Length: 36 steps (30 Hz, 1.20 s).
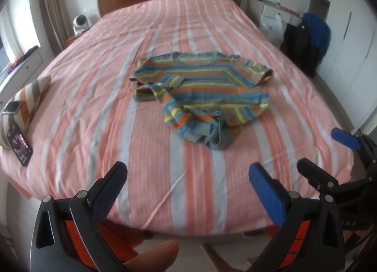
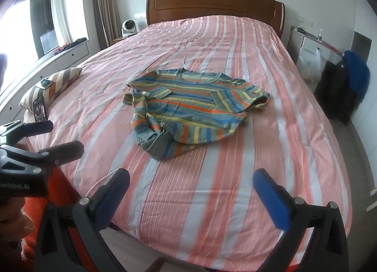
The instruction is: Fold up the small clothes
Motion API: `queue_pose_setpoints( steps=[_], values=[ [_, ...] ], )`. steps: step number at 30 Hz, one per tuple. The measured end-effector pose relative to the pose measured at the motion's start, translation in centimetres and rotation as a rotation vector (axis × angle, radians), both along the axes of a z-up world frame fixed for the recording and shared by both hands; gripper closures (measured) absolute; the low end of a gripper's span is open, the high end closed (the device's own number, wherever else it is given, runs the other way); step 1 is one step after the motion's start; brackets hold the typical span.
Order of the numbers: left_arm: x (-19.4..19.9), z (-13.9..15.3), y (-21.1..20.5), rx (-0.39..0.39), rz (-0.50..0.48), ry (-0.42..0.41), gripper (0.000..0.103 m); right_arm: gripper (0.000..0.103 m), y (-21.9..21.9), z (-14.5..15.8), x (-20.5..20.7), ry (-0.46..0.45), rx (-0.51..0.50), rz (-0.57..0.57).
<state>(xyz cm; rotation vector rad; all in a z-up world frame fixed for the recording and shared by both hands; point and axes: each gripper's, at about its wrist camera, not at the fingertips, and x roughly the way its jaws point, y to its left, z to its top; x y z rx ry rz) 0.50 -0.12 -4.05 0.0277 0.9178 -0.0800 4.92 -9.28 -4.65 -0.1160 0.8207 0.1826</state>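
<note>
Ahead, striped shirt on bed, beyond open fingers.

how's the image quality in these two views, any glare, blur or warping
Left wrist view: strong fisheye bending of the bed, dark vignette corners, soft overall, striped shirt slightly blurred. Right wrist view: same warping, the window at left blown out white, shirt a bit sharper, near gripper fingers soft.

we read no whole text; only blurred, cut-off white lettering on the left tongs body.
</note>
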Motion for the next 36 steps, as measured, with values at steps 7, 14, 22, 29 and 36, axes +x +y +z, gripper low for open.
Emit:
queue_pose_setpoints(
  steps=[7,14,22,29,36],
  values=[
    [0.0,-0.4,0.1,-0.006,-0.002,0.009,0.0,0.0,-0.4,-0.6,0.3,0.021,-0.003,-0.03],
    [0.1,-0.7,0.3,-0.009,-0.007,0.016,0.0,0.0,-0.2,-1.0,0.5,0.035,-0.012,-0.034],
    [0.1,-0.9,0.4,-0.006,-0.004,0.013,0.0,0.0,-0.4,-1.0,0.6,0.018,-0.012,-0.048],
    [0.3,-1.3,0.7,-0.002,0.0,0.02,0.0,0.0,-0.9,-1.1,0.7,0.022,-0.015,-0.068],
    [0.3,-1.3,0.5,0.002,0.001,0.022,0.0,0.0,-1.0,-1.1,0.7,0.022,-0.016,-0.072]
  ],
)
